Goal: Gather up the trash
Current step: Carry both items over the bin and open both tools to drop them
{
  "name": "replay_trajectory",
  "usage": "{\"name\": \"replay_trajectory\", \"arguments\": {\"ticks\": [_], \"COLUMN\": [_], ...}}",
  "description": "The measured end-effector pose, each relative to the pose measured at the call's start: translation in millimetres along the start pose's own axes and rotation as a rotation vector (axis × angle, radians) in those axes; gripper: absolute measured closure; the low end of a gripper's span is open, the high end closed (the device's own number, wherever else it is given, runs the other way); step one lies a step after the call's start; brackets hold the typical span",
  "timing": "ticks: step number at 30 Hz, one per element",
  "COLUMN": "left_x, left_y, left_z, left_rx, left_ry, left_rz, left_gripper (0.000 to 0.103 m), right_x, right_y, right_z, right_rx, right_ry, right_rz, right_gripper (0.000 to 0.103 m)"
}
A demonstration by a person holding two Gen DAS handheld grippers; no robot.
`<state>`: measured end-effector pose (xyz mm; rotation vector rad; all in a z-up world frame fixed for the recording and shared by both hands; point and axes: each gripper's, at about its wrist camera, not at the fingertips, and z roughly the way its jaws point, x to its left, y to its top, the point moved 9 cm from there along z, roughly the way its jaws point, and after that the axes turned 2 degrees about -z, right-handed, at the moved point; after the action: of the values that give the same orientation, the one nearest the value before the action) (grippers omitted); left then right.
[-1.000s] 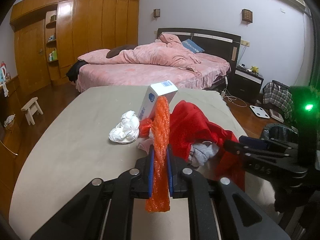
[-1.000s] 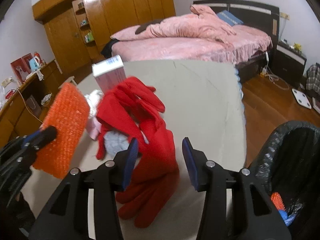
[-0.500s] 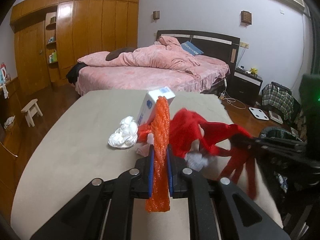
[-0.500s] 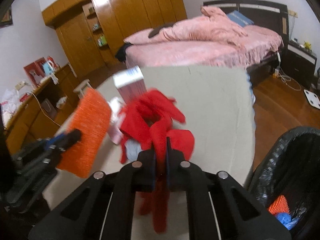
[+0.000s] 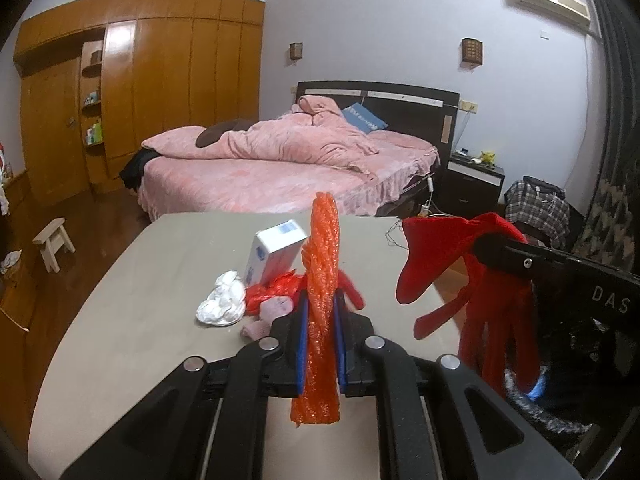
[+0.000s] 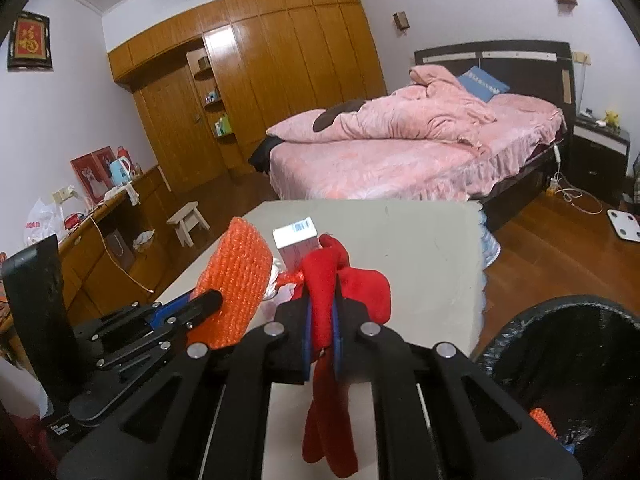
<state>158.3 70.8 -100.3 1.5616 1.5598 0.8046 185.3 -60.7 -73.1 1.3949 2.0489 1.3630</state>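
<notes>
- Beige tabletop carries a white box and crumpled tissue; pink bed and wooden wardrobe behind.
- Left gripper jaws clamp orange mesh.
- Right gripper jaws pinch a red glove, lifted near the black bin.
- "DAS" legible on the right gripper.

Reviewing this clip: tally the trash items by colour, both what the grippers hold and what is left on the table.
Orange: 1, the orange mesh piece clamped in the left gripper.
Red: 2, the red glove clamped in the right gripper, and the red plastic bag on the table.
White: 2, the white box and the white wad.
Pink: 1, the pink sock.
Total: 6
</notes>
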Motion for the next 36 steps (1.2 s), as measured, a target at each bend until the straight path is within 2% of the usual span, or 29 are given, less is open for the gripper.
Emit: {"name": "replay_trajectory", "arguments": {"ticks": [8, 16, 25, 36], "left_x": [-40.5, -109.6, -196.0, -264.9], "left_y": [10.1, 11.8, 0.0, -19.4], "left_z": [-7.9, -12.4, -12.3, 6.0], "left_rx": [-0.025, -0.031, -0.02, 0.028], "left_ry": [-0.058, -0.166, -0.309, -0.425], "left_rz": [0.038, 0.095, 0.177, 0.225], "left_gripper": [0.092, 0.092, 0.092, 0.092], "right_x": [-23.2, -69.6, -133.5, -193.4], "right_y": [0.8, -7.3, -33.1, -69.3], "right_z": [-43.9, -87.0, -141.0, -175.6], "right_rx": [-0.051, -0.081, -0.1, -0.096], "right_ry": [-0.061, -0.153, -0.282, -0.409], "right_rz": [0.009, 0.041, 0.097, 0.172], "right_gripper": [0.096, 0.096, 0.096, 0.096]}}
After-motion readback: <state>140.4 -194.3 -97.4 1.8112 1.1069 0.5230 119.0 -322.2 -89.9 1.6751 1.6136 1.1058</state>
